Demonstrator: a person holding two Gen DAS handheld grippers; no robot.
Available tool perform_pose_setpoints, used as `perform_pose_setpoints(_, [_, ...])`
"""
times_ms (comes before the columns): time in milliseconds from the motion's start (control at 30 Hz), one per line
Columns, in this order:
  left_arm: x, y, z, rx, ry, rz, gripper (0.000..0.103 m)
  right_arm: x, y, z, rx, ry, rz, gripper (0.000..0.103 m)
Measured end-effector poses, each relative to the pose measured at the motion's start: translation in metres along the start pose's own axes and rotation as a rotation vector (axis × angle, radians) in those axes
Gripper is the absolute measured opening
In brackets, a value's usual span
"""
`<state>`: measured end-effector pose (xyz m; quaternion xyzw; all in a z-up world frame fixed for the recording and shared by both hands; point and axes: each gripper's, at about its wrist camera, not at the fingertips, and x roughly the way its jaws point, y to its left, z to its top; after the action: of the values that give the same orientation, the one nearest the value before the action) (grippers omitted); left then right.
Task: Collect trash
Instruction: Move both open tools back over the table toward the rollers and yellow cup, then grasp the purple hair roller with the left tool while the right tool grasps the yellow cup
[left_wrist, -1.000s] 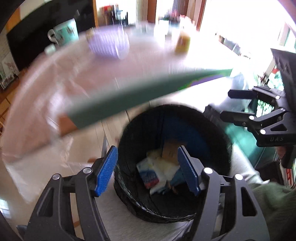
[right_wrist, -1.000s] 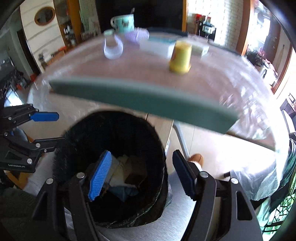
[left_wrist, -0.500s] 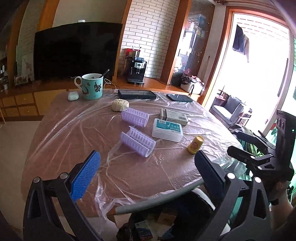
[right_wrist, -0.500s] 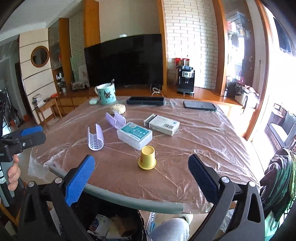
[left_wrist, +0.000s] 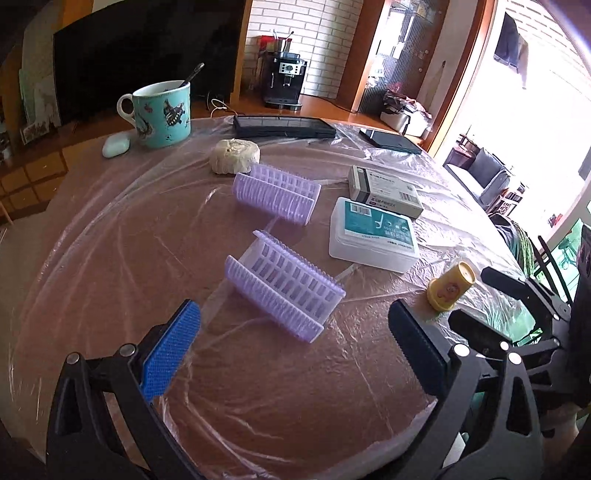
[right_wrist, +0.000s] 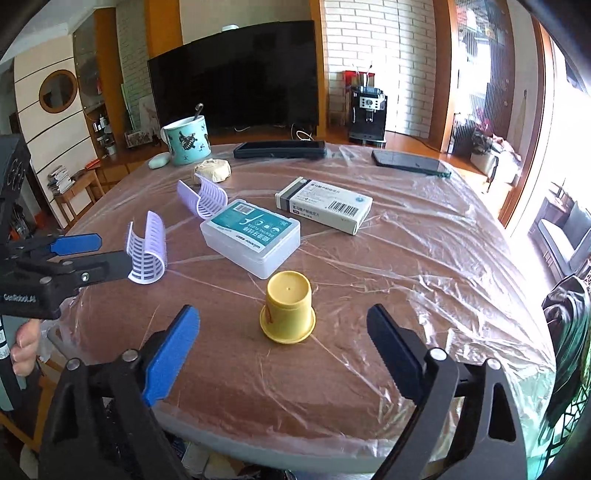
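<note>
My right gripper hangs with fingers spread wide and nothing between them, and the yellow capsule stands upside down straight ahead between the fingertips, so this hand is nearer. My left gripper, equally wide and empty, faces the nearer purple clip (long axis running away rightward). Farther back lie the floss box and medicine carton.

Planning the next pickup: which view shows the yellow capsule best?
The right wrist view: the yellow capsule sits centred, close and unobstructed. The left wrist view shows it small, at the right, partly behind the left gripper.
</note>
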<state>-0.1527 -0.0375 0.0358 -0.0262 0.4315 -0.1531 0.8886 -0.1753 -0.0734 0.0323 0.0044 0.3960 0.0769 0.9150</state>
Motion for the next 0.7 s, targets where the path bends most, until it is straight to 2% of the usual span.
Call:
perform_pose_setpoints(133, [0.015, 0.0, 0.007, -0.029, 0.016, 0.011, 0.101, 0.011, 0.001, 0.0, 0.007, 0.013, 0.005, 0.083])
perform_pose_setpoints(333, [0.031, 0.003, 0.01, -0.056, 0.037, 0.0, 0.088, 0.022, 0.0, 0.002, 0.025, 0.034, 0.015, 0.074])
perform_pose_setpoints(400, [0.034, 0.004, 0.01, -0.051, 0.054, -0.005, 0.079, 0.025, -0.001, 0.002, 0.033, 0.037, 0.019, 0.069])
perform_pose_setpoints(467, [0.034, 0.001, 0.011, -0.032, 0.056, 0.02, 0.078, 0.028, -0.002, 0.001, 0.042, 0.045, 0.024, 0.065])
perform_pose_setpoints(500, [0.034, 0.0, 0.011, -0.019, 0.055, 0.033, 0.074, 0.028, -0.003, 0.002, 0.044, 0.04, 0.025, 0.064])
perform_pose_setpoints(700, [0.036, -0.003, 0.01, 0.013, 0.068, 0.042, 0.066, 0.03, -0.007, 0.005, 0.066, 0.04, 0.037, 0.055])
